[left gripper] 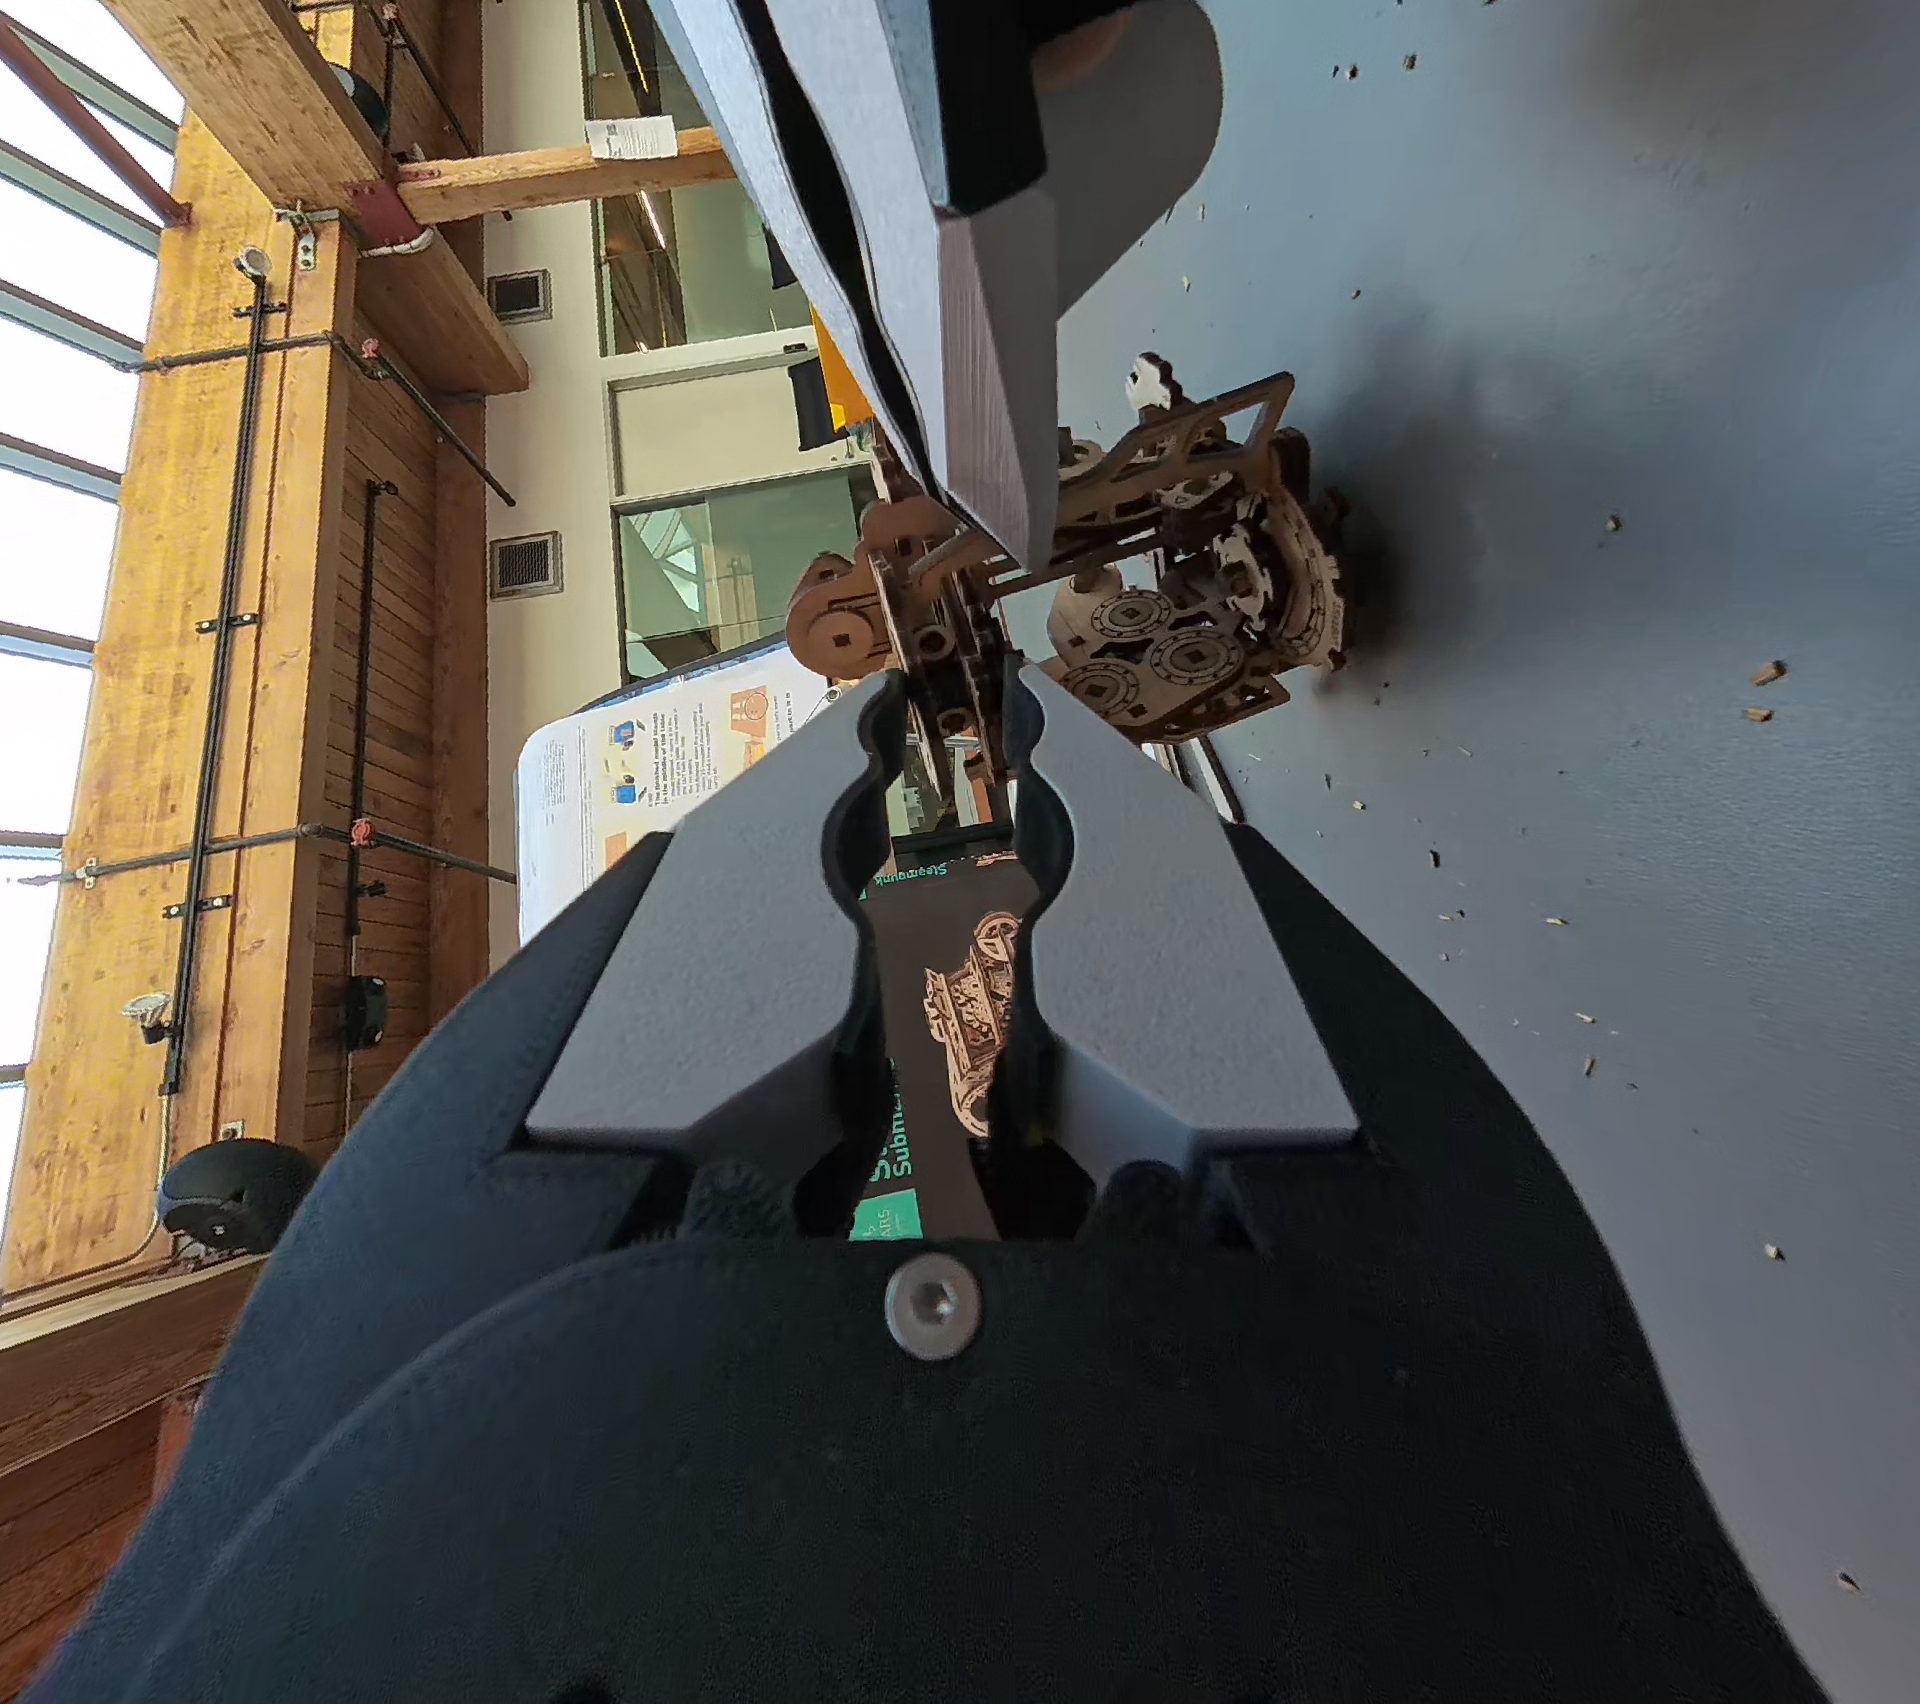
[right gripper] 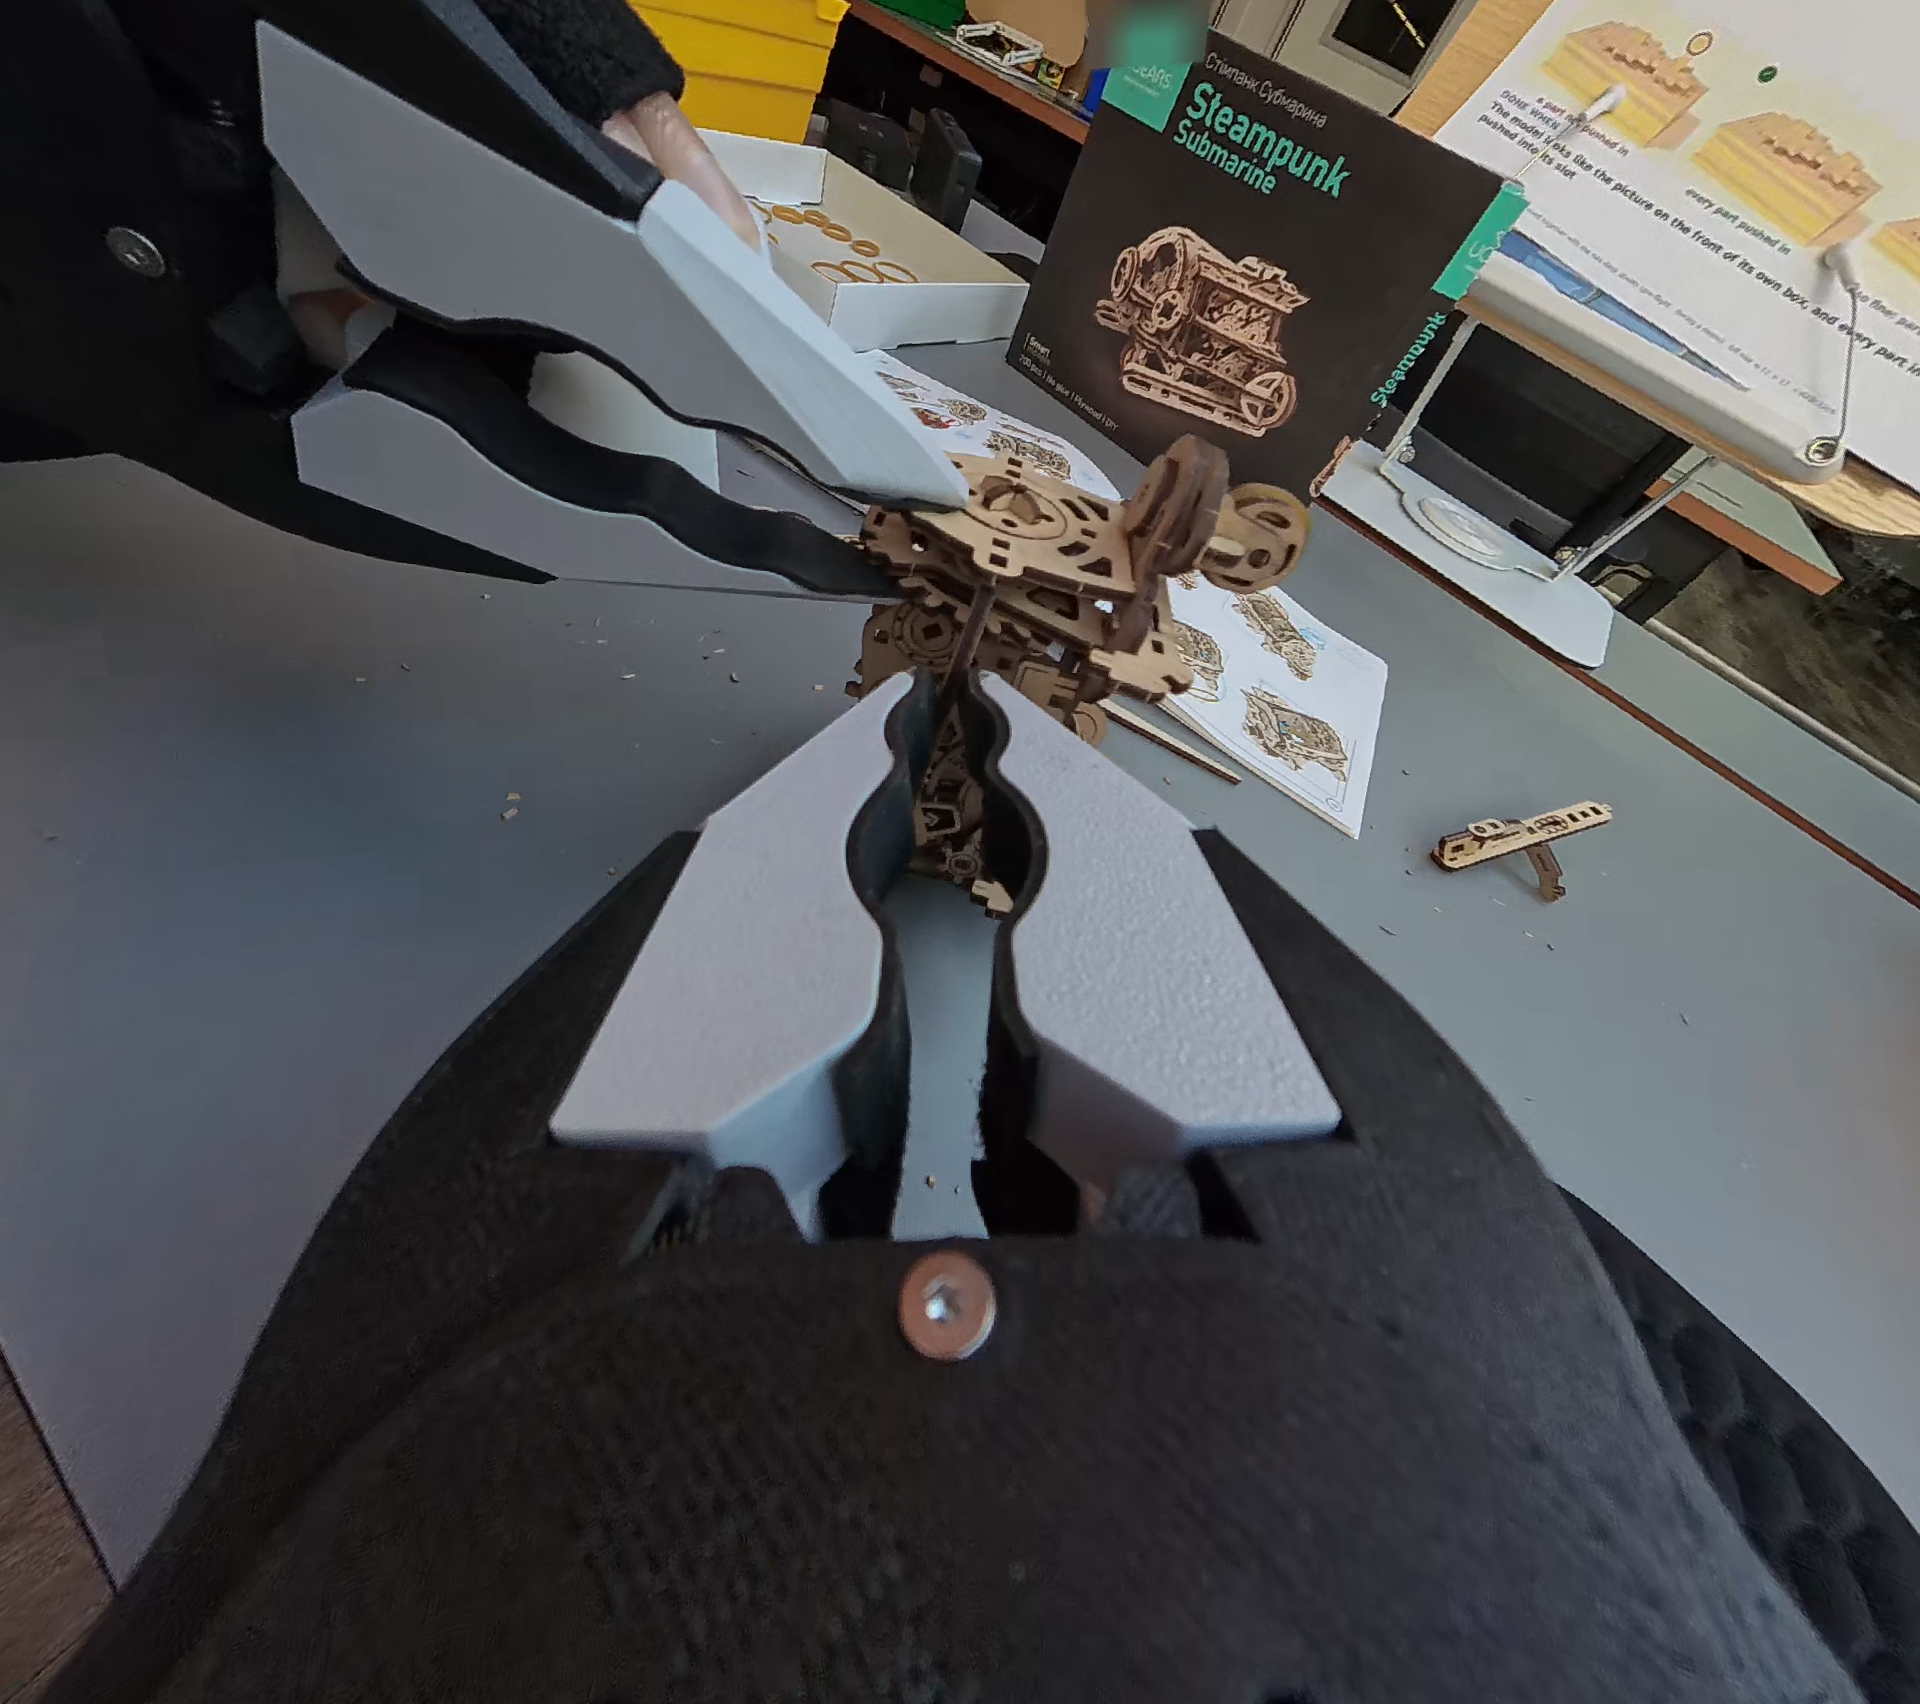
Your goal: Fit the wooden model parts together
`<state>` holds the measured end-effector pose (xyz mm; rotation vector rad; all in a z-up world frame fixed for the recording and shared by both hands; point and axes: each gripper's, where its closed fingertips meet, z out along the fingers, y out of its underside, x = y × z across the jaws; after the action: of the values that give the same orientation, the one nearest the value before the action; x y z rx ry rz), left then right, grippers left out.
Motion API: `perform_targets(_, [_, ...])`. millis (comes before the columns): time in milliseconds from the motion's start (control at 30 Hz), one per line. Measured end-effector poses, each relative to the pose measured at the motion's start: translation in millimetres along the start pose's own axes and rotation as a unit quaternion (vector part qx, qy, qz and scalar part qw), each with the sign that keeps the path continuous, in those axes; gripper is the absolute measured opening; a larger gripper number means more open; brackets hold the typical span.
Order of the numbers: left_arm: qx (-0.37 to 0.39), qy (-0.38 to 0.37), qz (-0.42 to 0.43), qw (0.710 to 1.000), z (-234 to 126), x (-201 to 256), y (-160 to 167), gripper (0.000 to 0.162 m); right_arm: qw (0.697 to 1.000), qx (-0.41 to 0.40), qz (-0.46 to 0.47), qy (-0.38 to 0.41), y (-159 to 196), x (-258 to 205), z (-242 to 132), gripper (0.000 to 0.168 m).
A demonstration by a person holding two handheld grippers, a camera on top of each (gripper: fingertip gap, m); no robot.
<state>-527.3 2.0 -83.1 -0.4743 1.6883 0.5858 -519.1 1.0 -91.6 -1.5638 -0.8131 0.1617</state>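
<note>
A partly built wooden model (right gripper: 1049, 553) of gears and plates stands on the grey table (right gripper: 312, 771). My right gripper (right gripper: 945, 690) is shut on a thin upright plate at the model's near side. My left gripper (right gripper: 909, 537) comes in from the left and is shut on the model's flat top plate. In the left wrist view, the left gripper (left gripper: 956, 688) clamps the model (left gripper: 1174, 574) by its plate edges, and the right gripper (left gripper: 1003, 527) reaches in from above. A loose wooden part (right gripper: 1522, 833) lies on the table to the right.
An open instruction booklet (right gripper: 1278, 688) lies just behind the model. The dark kit box (right gripper: 1247, 272) stands farther back, a white tray (right gripper: 914, 304) with wooden rings to its left. An instruction board on a stand (right gripper: 1714, 96) is at the back right. Wood chips (left gripper: 1766, 672) litter the table. Only a small space, under 4 cm, lies between the two pairs of fingers.
</note>
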Motion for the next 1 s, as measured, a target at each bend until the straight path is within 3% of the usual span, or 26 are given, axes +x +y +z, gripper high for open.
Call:
perform_targets(367, [0.013,0.006,-0.011,1.000,-1,0,-3,0.016,0.998,0.011,-0.058,0.008,-3,-1,-5,0.005])
perform_targets(433, [0.012,0.004,-0.006,1.000,-1,0,-4,0.016,0.997,0.036,-0.067,0.020,-11,2,-9,0.013])
perform_targets(500, [0.009,0.001,0.002,1.000,0,0,-4,0.016,0.990,0.067,-0.117,0.028,-22,1,-15,0.021])
perform_targets(667, [0.011,-0.001,0.007,1.000,0,-1,-6,0.016,0.963,0.059,-0.261,0.037,-19,-7,-15,0.030])
perform_targets(833, [0.008,-0.002,0.009,1.000,1,-1,-4,0.016,0.964,0.068,-0.254,0.027,-24,1,-17,0.026])
perform_targets(1000, [0.003,-0.003,0.012,1.000,2,-1,-4,0.016,0.986,0.047,-0.161,0.017,-13,8,-18,0.013])
